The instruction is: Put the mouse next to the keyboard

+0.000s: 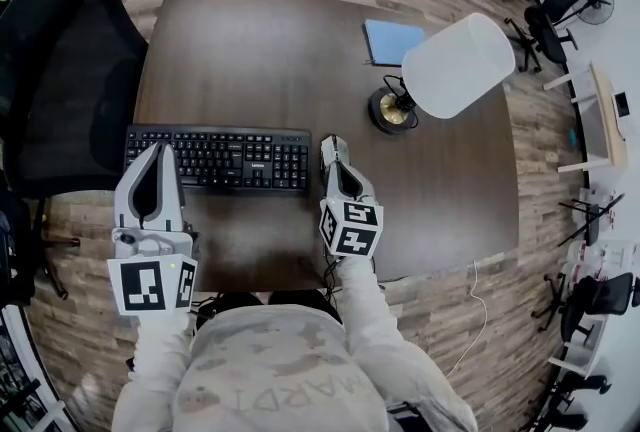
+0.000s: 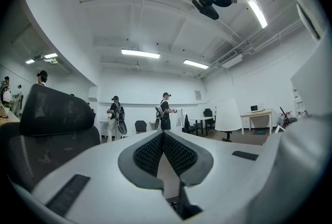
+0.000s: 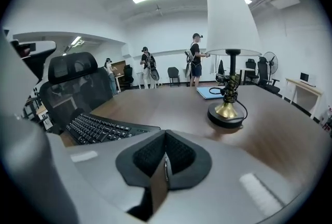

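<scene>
Now left gripper (image 1: 160, 148) and right gripper (image 1: 331, 142) pinch ribbed black fingers (image 3: 150, 155) together, empty — flat keyboard (image 1: 230, 158) nearby.

L hand-held gripper (image 1: 159, 149) & R hand-held gripper (image 1: 330, 141): jaws together.

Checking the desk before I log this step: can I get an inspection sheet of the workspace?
Surface: dark wood desk, mostly bare.
Job's things: keyboard at the near edge; mouse not seen in any view.
Clutter: table lamp, blue pad.
Grippers: left gripper shut, empty; right gripper shut, empty, by the keyboard's right end.
Cables: cord wound round the lamp stem.
Surroundings: office chair; people standing far off.
</scene>
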The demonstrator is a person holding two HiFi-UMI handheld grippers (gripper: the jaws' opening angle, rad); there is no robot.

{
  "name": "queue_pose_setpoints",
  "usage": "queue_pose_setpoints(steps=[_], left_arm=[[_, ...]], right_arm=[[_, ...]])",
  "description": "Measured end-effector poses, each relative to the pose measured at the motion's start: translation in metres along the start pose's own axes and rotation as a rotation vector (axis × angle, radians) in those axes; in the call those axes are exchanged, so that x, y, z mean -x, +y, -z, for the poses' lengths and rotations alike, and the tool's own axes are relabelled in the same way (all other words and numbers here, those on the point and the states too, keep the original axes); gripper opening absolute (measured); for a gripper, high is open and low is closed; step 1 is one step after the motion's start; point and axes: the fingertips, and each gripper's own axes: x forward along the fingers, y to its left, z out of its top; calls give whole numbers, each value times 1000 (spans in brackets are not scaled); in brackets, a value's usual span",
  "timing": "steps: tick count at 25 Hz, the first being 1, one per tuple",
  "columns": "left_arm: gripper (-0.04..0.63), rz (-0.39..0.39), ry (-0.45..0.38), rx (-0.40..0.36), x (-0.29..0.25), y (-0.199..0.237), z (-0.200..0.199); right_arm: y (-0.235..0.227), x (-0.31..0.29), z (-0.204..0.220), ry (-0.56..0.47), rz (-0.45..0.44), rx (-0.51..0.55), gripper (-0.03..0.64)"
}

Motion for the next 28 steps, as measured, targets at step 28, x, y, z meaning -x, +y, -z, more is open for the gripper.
queue_pose_setpoints(steps=[28], left_arm=[[8,122,-80,-3,70,-5,-32]], right_arm=[[63,136,-58,-310,-19,57,11]])
